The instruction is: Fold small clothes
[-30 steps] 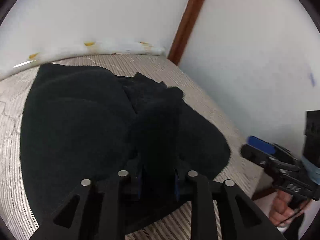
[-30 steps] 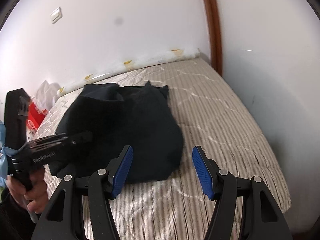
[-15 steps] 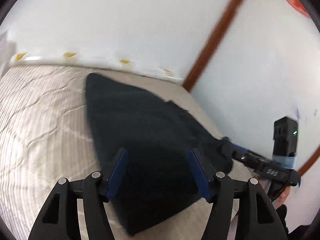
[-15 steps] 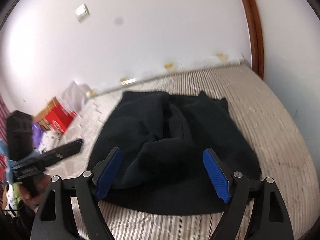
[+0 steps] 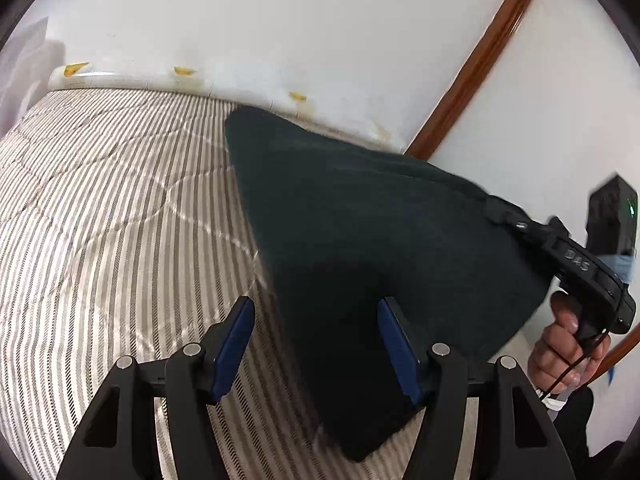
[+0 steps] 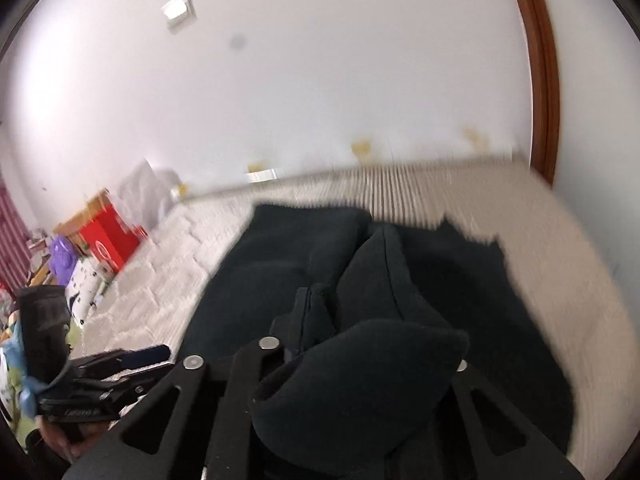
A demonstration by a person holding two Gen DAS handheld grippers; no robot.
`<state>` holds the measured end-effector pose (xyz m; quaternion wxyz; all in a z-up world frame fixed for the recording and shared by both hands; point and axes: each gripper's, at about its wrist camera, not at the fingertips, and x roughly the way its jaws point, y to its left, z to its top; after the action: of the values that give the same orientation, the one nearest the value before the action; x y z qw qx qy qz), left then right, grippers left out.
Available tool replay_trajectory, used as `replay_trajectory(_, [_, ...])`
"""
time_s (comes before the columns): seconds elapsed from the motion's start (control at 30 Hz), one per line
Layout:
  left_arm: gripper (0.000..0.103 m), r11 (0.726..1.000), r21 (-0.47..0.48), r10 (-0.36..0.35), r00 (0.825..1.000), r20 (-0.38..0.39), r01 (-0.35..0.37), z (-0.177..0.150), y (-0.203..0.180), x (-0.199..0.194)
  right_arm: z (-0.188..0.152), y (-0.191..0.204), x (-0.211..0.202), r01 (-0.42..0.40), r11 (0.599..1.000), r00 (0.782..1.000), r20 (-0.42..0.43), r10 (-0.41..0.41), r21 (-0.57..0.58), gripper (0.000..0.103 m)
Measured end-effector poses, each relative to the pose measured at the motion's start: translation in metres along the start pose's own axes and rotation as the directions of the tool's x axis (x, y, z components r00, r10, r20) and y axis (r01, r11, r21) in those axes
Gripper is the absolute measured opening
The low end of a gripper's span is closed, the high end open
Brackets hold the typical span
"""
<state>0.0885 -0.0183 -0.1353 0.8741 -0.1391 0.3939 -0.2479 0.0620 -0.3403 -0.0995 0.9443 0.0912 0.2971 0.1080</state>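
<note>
Lying on the striped mattress (image 5: 104,216), the dark garment (image 5: 360,232) has its near edge between the left gripper's (image 5: 316,344) parted jaws, the blue pads (image 5: 234,344) not pressing it. The right gripper (image 6: 360,364) has just closed its jaws, pinching a bunched fold of the garment. White walls (image 5: 280,20) meet at a brown wooden trim (image 5: 476,60).

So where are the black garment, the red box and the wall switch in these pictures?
black garment (image 5: 360,216): left wrist view, middle of the cloth.
red box (image 6: 108,240): right wrist view, its front face.
wall switch (image 6: 179,11): right wrist view, plate centre.
</note>
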Motion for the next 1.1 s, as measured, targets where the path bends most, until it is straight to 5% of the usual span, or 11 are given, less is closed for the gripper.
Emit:
replay_trajectory(0.17, [0.061, 0.998, 0.052, -0.024, 1.0, 0.011, 0.023, 0.004, -0.011, 0.001, 0.001, -0.042, -0.054, 0.124, 0.992, 0.983, 0.136, -0.124, 0.008, 0.01])
replay_trajectory(0.33, [0.062, 0.994, 0.101, -0.05, 0.999, -0.007, 0.05, 0.004, -0.036, 0.015, -0.039, -0.099, -0.027, 0.212, 0.974, 0.975, -0.086, -0.206, 0.075, 0.016])
replay_trajectory(0.4, [0.062, 0.992, 0.118, -0.042, 0.999, -0.021, 0.045, 0.008, -0.045, 0.023, -0.058, -0.108, -0.016, 0.216, 0.974, 0.967, -0.156, -0.204, 0.07, 0.029])
replay_trajectory(0.5, [0.062, 0.987, 0.152, -0.036, 0.998, -0.05, 0.043, 0.014, -0.056, 0.032, -0.06, -0.12, -0.04, 0.248, 0.965, 0.964, -0.114, -0.238, 0.081, 0.053])
replay_trajectory(0.73, [0.064, 0.986, 0.165, 0.003, 0.998, -0.061, 0.007, 0.028, -0.063, 0.049, -0.006, -0.12, -0.062, 0.248, 0.968, 0.968, -0.06, -0.245, 0.046, 0.053])
replay_trajectory(0.87, [0.064, 0.985, 0.171, 0.032, 0.998, -0.057, -0.022, 0.032, -0.058, 0.053, 0.025, -0.116, -0.012, 0.155, 0.988, 0.973, -0.173, -0.152, 0.003, 0.052])
replay_trajectory(1.03, [0.065, 0.987, 0.161, 0.016, 0.997, -0.075, -0.004, 0.027, -0.053, 0.049, 0.03, -0.12, 0.06, 0.191, 0.981, 0.918, -0.347, -0.19, -0.032, 0.048])
replay_trajectory(1.1, [0.066, 0.982, 0.164, -0.07, 0.988, -0.137, 0.092, 0.024, -0.054, 0.055, 0.029, -0.126, 0.076, 0.215, 0.976, 0.889, -0.406, -0.21, -0.032, 0.036])
